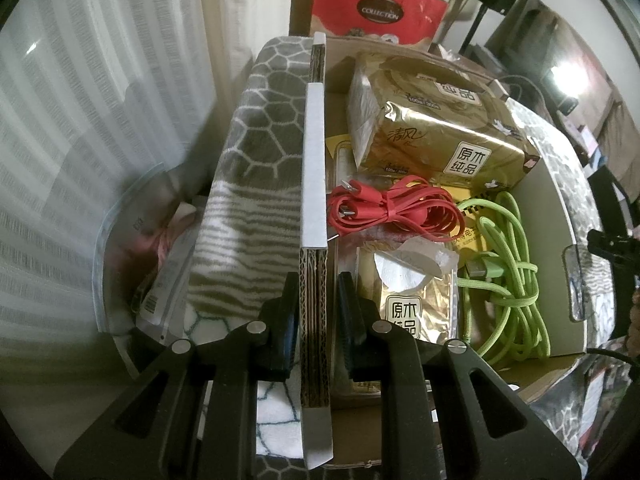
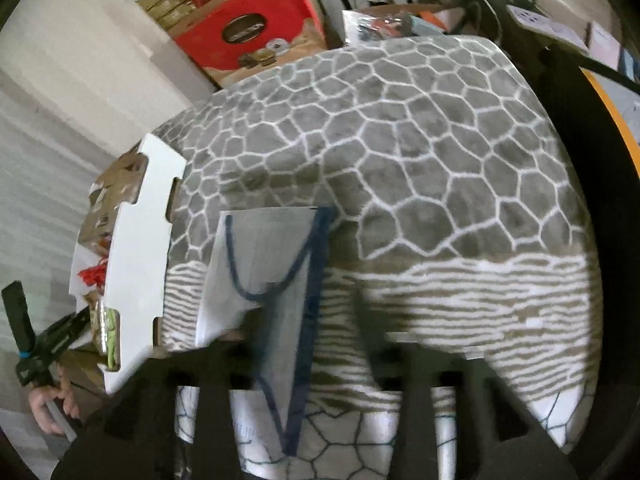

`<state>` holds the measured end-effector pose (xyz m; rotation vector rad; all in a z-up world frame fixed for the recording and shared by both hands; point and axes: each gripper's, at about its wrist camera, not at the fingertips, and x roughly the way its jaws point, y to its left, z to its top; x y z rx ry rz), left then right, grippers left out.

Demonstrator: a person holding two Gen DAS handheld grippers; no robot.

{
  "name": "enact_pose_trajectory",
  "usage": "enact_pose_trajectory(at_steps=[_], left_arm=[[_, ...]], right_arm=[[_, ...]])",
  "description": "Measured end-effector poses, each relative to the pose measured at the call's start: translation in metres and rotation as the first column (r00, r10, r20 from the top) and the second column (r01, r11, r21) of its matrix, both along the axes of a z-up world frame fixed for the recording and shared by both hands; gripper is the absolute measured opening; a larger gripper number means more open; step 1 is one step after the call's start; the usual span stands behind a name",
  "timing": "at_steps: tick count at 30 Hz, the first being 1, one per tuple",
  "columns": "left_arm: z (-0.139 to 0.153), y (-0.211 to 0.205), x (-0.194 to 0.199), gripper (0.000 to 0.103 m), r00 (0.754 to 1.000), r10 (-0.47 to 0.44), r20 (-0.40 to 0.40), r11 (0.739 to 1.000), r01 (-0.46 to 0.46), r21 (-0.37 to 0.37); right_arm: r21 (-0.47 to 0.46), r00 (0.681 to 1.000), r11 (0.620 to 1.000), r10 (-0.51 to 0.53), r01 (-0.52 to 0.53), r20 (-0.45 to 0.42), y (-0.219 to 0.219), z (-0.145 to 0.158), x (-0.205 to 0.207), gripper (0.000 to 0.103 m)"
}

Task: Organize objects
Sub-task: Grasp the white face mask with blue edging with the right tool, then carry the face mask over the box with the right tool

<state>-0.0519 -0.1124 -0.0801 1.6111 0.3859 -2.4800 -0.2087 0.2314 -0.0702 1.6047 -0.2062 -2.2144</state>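
the left gripper [image 1: 314, 344] is clamped on the upright wall of a cardboard box [image 1: 316, 184], its two dark fingers pressed to either side of the corrugated edge. the box sits on a grey blanket [image 2: 400, 140] patterned with white cells and wavy stripes, which covers the whole work surface. inside the box lie two gold tissue packs, a large one [image 1: 436, 120] at the far end and a smaller opened one [image 1: 416, 300] near the gripper, with a red cable [image 1: 396, 208] bundled between them and a green braided cable [image 1: 508, 256] coiled along the right side. beyond the box stands a red carton [image 1: 376, 8] against a pale wall; white curtains hang at the left.

the right gripper [image 2: 308, 352] hovers over the blanket outside the box, its jaws parted about halfway. a translucent pouch with dark blue edging [image 2: 276, 288] lies between the blurred fingers, but whether they press on it cannot be told.
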Motion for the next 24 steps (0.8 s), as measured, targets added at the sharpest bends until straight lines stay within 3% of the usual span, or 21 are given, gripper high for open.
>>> enact_pose_trajectory(at_steps=[2, 7, 12, 14, 17, 18, 19, 24], left_arm=[[0.000, 0.000, 0.000, 0.017, 1.000, 0.001, 0.001, 1.000, -0.001, 0.000], [0.001, 0.001, -0.001, 0.017, 1.000, 0.003, 0.001, 1.000, -0.003, 0.001], [0.001, 0.000, -0.001, 0.017, 1.000, 0.004, 0.000, 1.000, -0.004, 0.005], [0.001, 0.000, -0.001, 0.017, 1.000, 0.005, 0.000, 1.000, -0.005, 0.008], [0.001, 0.001, -0.001, 0.017, 1.000, 0.005, -0.001, 1.000, -0.005, 0.008], [0.001, 0.001, -0.001, 0.017, 1.000, 0.005, 0.000, 1.000, -0.005, 0.007], [0.001, 0.001, -0.001, 0.017, 1.000, 0.005, 0.000, 1.000, -0.005, 0.007], [0.001, 0.001, -0.001, 0.017, 1.000, 0.007, -0.001, 1.000, -0.007, 0.011]], right_arm=[[0.006, 1.000, 1.000, -0.008, 0.008, 0.003, -0.002, -0.004, 0.002, 0.058], [0.054, 1.000, 0.998, 0.016, -0.015, -0.013, -0.021, -0.010, 0.013, 0.079], [0.209, 0.994, 0.977, 0.063, -0.044, -0.085, -0.050, -0.015, 0.026, 0.078], [0.264, 0.990, 0.963, 0.082, -0.048, -0.116, -0.057, -0.016, 0.030, 0.066], [0.269, 0.986, 0.962, 0.088, -0.047, -0.142, -0.058, -0.015, 0.033, 0.040], [0.257, 0.987, 0.965, 0.080, -0.042, -0.141, -0.056, -0.014, 0.032, 0.021], [0.237, 0.988, 0.970, 0.077, -0.043, -0.133, -0.055, -0.013, 0.031, 0.010], [0.176, 0.989, 0.983, 0.075, -0.052, -0.126, -0.048, -0.003, 0.028, 0.008]])
